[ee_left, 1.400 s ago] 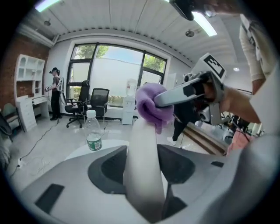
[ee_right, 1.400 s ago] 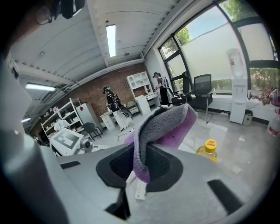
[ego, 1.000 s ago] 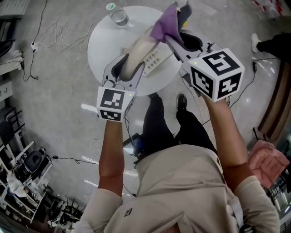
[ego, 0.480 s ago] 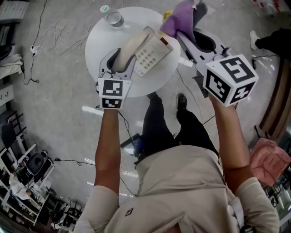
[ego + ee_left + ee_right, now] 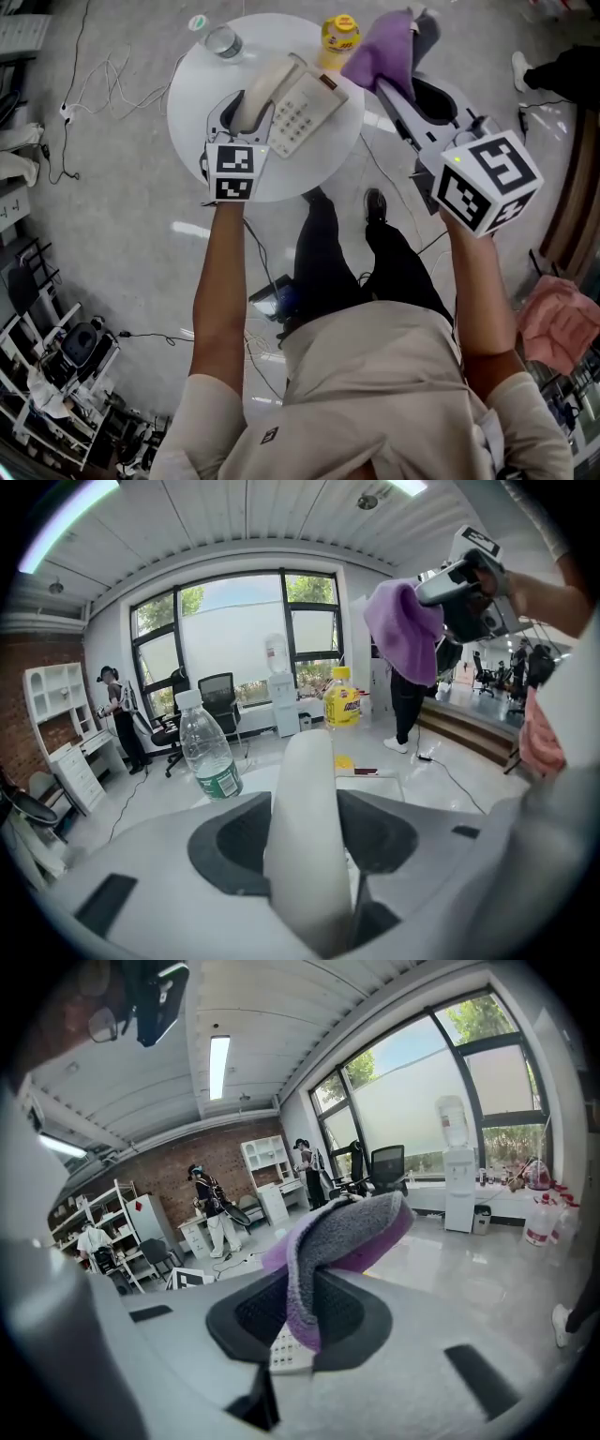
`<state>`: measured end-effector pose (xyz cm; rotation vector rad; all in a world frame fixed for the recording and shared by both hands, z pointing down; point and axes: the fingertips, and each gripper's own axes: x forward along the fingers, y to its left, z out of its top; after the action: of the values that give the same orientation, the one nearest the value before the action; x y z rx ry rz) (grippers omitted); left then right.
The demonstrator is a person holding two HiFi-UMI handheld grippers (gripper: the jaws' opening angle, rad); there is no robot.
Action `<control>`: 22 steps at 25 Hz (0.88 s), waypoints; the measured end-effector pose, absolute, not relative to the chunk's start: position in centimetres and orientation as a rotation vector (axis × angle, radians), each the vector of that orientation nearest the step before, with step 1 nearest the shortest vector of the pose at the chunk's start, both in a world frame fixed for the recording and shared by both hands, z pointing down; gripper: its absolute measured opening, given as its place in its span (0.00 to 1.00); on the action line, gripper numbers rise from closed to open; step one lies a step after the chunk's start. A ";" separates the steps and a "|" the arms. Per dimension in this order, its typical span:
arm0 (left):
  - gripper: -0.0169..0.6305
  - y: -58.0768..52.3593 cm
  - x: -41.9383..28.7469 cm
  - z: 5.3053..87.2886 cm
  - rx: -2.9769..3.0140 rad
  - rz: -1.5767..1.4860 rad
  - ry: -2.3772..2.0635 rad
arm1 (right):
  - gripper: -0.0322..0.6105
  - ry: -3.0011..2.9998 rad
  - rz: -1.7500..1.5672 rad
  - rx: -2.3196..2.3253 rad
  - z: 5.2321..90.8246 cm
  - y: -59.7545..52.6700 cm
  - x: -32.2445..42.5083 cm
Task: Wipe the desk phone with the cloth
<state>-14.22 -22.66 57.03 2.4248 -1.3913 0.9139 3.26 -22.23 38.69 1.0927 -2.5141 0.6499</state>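
Note:
The cream desk phone (image 5: 307,114) sits on the round white table (image 5: 192,103), keypad up. Its handset (image 5: 267,86) lies along the base's left side with my left gripper (image 5: 247,105) shut on it; whether it rests in the cradle I cannot tell. In the left gripper view the handset (image 5: 305,836) fills the gap between the jaws. My right gripper (image 5: 386,82) is shut on a purple cloth (image 5: 384,49), raised past the table's right rim and apart from the phone. Seen from the right gripper, the cloth (image 5: 328,1241) drapes over the jaws, with the keypad (image 5: 286,1349) below.
A clear water bottle (image 5: 217,39) and a yellow bottle (image 5: 339,36) stand at the table's far edge. Cables (image 5: 103,70) trail over the floor on the left. A pink cloth (image 5: 555,323) lies at the right. People stand in the room's background (image 5: 111,710).
My left gripper has come down toward the table with the handset. The right gripper has carried the purple cloth to the right, off the phone. The yellow bottle has come into view.

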 end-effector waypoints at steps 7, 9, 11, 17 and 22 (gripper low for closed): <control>0.35 -23.4 -13.6 59.5 2.421 0.959 -1.375 | 0.12 -2.494 0.670 1.106 39.5 -21.0 4.5; 0.35 -23.6 -13.5 60.0 2.424 0.972 -1.372 | 0.12 -2.486 0.677 1.109 39.9 -20.8 4.8; 0.35 -23.9 -13.4 60.4 2.434 0.981 -1.368 | 0.12 -2.483 0.680 1.110 40.2 -20.6 4.9; 0.35 -24.0 -13.3 62.4 2.453 1.039 -1.346 | 0.12 -2.477 0.687 1.103 40.8 -20.1 4.9; 0.35 -24.1 -13.1 62.9 2.505 1.075 -1.341 | 0.12 -2.466 0.691 1.097 41.2 -19.7 5.2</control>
<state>-13.09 -24.09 62.93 2.5050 -1.3407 1.0748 5.17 -19.69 41.24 1.0972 -2.4661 0.6905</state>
